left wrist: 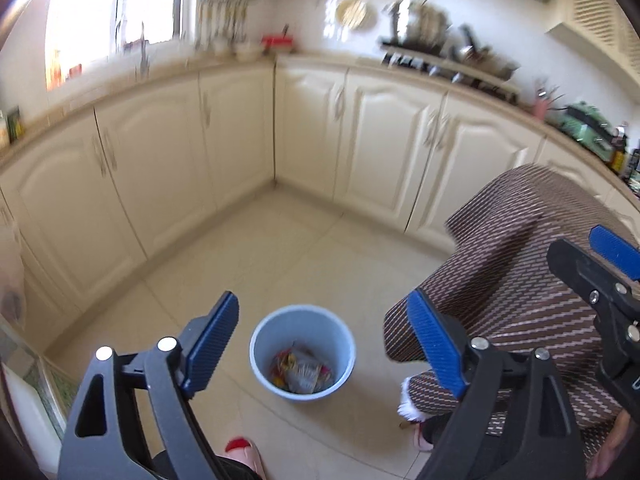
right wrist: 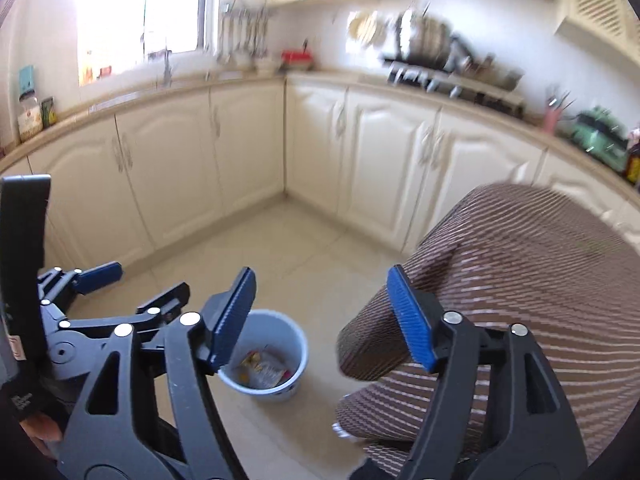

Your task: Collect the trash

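A light blue bin stands on the tiled kitchen floor with several crumpled wrappers inside. My left gripper hangs well above it, open, nothing between its blue pads. In the right wrist view the same bin sits below, its rim partly behind a finger. My right gripper is open and empty too. The left gripper shows at that view's left edge, and the right gripper's fingertips show at the right edge of the left wrist view.
A person's leg in brown striped trousers fills the right side, with slippered feet on the floor by the bin. Cream cabinets wrap around the corner under a cluttered worktop. Open tiled floor lies beyond the bin.
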`<state>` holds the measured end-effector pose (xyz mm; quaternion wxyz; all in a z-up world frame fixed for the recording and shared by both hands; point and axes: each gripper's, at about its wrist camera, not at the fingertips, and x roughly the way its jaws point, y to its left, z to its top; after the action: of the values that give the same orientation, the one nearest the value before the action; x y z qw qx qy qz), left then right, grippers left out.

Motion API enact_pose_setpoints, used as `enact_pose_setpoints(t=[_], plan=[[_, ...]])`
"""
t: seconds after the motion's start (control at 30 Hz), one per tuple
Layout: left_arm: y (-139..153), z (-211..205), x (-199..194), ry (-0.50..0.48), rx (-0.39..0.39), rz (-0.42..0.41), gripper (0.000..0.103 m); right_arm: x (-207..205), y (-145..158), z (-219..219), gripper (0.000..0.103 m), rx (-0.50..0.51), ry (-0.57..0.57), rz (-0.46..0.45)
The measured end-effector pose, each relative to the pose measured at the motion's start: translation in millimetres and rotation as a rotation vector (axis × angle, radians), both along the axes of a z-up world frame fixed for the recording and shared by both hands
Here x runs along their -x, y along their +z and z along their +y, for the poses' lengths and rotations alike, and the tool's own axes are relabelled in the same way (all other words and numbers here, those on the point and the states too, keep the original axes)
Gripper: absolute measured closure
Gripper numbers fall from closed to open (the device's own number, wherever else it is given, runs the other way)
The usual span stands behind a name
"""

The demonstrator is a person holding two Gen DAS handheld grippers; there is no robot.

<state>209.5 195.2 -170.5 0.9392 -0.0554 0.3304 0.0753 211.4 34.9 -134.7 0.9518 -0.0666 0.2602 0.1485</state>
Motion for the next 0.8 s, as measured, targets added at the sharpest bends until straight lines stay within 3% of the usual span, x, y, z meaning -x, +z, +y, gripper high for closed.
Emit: enact_pose_setpoints(t=[0.33, 0.53, 0.8], plan=[[107, -69, 104, -0.095, -0.064, -0.227, 0.013, 110, 82, -92, 0.022, -0.051, -0.105, -0.195], [147, -104, 151, -0.148, -0.094, -0.322, 0.010, 161, 110, -124, 0.019, -0.070, -0.158, -0.292], [174, -135, 192, -0.154, -0.119, -0.403, 0.008, 202, 133, -147, 0.017, -0.088, -0.201, -0.380]])
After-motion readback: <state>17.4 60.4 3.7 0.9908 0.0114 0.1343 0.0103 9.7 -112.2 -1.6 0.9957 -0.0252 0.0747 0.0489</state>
